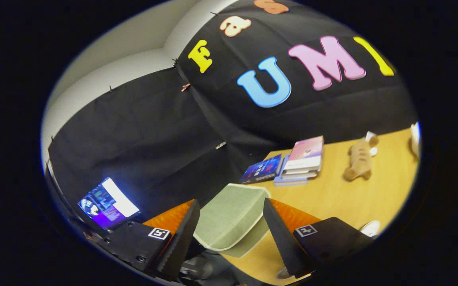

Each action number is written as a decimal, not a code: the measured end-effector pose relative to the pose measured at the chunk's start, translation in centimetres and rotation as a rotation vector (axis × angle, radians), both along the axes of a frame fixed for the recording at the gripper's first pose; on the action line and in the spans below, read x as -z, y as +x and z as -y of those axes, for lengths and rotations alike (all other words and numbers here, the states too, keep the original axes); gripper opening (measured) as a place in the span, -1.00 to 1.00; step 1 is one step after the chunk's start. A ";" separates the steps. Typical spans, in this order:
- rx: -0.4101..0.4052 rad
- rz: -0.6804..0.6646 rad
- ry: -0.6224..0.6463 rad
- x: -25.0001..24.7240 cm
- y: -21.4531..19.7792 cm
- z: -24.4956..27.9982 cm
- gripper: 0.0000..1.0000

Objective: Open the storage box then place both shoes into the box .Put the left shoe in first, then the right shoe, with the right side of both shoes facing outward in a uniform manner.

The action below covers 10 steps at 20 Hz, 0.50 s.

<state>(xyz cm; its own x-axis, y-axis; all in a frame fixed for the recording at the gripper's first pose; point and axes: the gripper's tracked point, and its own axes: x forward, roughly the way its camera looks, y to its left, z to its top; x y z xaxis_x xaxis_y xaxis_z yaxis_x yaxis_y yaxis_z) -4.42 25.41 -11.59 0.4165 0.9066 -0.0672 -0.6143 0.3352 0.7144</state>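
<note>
Furthest to the left, low against the black cloth wall [141, 131], a lit screen [107, 203] glowed beside the gripper's body. Next came the gripper [231, 228] itself, its two fingers spread with a pale grey-green shoe [229, 216] between them. Only the sole faced the camera, ribbed and edged with a lighter rim. Both fingers lay along the sides of the sole and seemed to press on it, so the claw looked closed around the shoe and carrying it in the air — though the contact line was partly hidden by the fingers' own edges.

Beyond the fingers and further right, the wooden table [332, 194] ran tilted across the view. On it lay a dark blue book [262, 169] just beside a small stack of books [302, 161] with a pink cover on top. Further right again sat a tan plush toy [359, 159], well apart from the books, and at the table's near edge a small white object [370, 227] that was too cut off to identify.

Whether the held shoe was the left or the right could not be told from the sole alone. Neither the storage box nor a second shoe could be checked from this angle, so the opening of the box could not be confirmed. As a judgement, the task stood somewhere in its middle — one shoe was in transit, its placing with the right side outward lay ahead, and the state of the other shoe remained unknown
</note>
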 end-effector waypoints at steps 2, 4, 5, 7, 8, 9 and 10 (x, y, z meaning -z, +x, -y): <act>-0.092 -0.119 0.044 2.9 -0.9 -2.2 0.95; -0.186 -0.245 0.097 4.8 -1.4 -4.6 0.96; -0.217 -0.299 0.124 5.7 -1.4 -5.7 0.95; -0.262 -0.392 0.172 7.7 -1.8 -7.0 0.95; -0.278 -0.430 0.190 8.5 -2.0 -7.5 0.95; -0.295 -0.462 0.211 9.1 -2.0 -8.0 0.95; -0.307 -0.494 0.225 9.9 -2.3 -8.7 0.95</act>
